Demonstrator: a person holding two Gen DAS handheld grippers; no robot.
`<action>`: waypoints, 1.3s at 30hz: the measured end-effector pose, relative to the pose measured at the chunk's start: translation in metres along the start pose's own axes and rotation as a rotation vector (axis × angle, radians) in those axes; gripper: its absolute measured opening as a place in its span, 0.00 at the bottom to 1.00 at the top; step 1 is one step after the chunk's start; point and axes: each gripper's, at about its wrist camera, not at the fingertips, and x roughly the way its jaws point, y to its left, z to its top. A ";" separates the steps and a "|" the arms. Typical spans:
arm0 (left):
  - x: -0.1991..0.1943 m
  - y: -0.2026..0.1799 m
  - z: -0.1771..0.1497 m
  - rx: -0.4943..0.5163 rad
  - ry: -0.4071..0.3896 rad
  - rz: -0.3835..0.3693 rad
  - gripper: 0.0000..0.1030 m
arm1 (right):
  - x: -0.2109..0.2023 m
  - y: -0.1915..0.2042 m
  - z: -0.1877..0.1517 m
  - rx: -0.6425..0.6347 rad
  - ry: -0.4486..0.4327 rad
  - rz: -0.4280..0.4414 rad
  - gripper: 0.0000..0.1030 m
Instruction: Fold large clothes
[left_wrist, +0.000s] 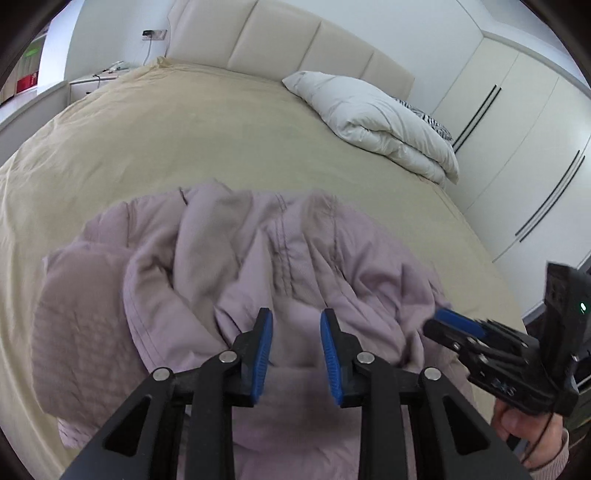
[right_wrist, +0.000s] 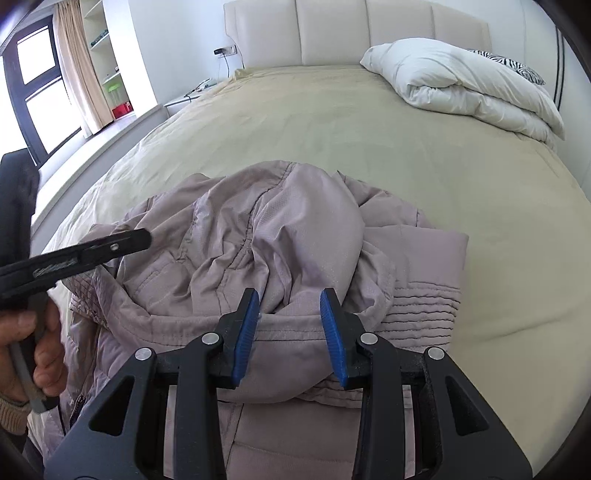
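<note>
Left wrist view: white duvet (left_wrist: 373, 122) was folded by the padded headboard (left_wrist: 280, 48), well apart from the crumpled mauve jacket (left_wrist: 229, 258) at the bed's (left_wrist: 147, 129) near edge. Left gripper (left_wrist: 296, 354) and right gripper (right_wrist: 290, 332) hovered over the jacket, jaws narrowly parted, nothing visibly clamped.

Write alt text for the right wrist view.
A crumpled mauve jacket lies heaped on a beige bed, with the right gripper just above it, blue-padded jaws apart. A folded white duvet sits by the headboard.
</note>
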 end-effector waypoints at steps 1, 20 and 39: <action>0.007 -0.006 -0.006 0.031 0.011 0.022 0.28 | 0.008 0.000 -0.002 0.005 0.024 -0.001 0.33; -0.063 -0.016 -0.035 0.073 -0.094 0.077 0.51 | -0.016 0.025 -0.033 -0.044 -0.039 -0.077 0.39; -0.293 0.044 -0.240 0.053 -0.102 0.234 0.84 | -0.208 0.008 -0.230 0.144 -0.133 0.132 0.61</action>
